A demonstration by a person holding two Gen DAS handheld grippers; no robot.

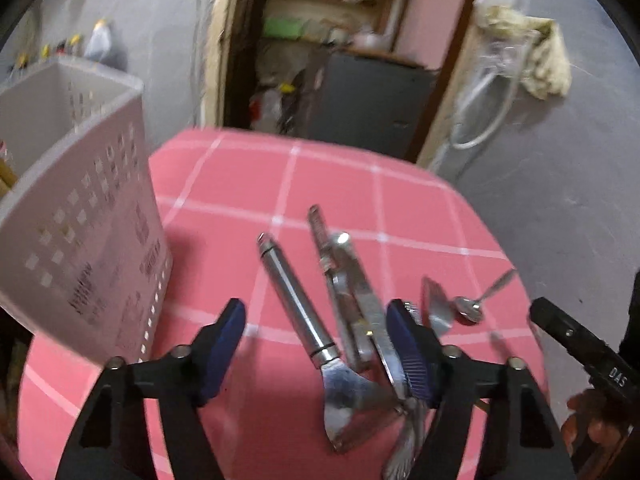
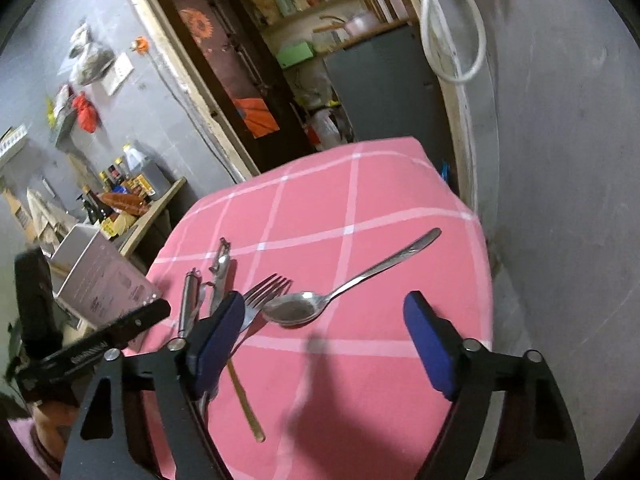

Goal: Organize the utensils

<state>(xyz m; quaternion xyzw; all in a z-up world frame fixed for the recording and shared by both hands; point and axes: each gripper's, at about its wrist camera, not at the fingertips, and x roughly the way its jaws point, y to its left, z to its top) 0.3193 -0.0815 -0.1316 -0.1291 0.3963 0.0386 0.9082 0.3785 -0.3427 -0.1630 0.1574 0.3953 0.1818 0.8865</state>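
Observation:
On the pink checked tablecloth [image 1: 248, 184] lie a steel round-handled tool [image 1: 296, 304] and a steel peeler-like tool [image 1: 352, 292], both between the fingers of my open left gripper [image 1: 318, 354], which hovers just above them. A white perforated utensil basket [image 1: 80, 216] stands at the left. In the right wrist view a spoon [image 2: 320, 300], a fork [image 2: 262, 294] and a wooden chopstick [image 2: 246, 404] lie between the fingers of my open, empty right gripper [image 2: 320, 344]. The spoon also shows in the left wrist view [image 1: 476, 302].
The table's far edge [image 2: 360, 148] faces a doorway with shelves and a dark cabinet [image 2: 384, 84]. A side shelf with bottles [image 2: 132, 184] stands at the left. Grey wall lies at the right with a hanging white hose [image 2: 452, 20].

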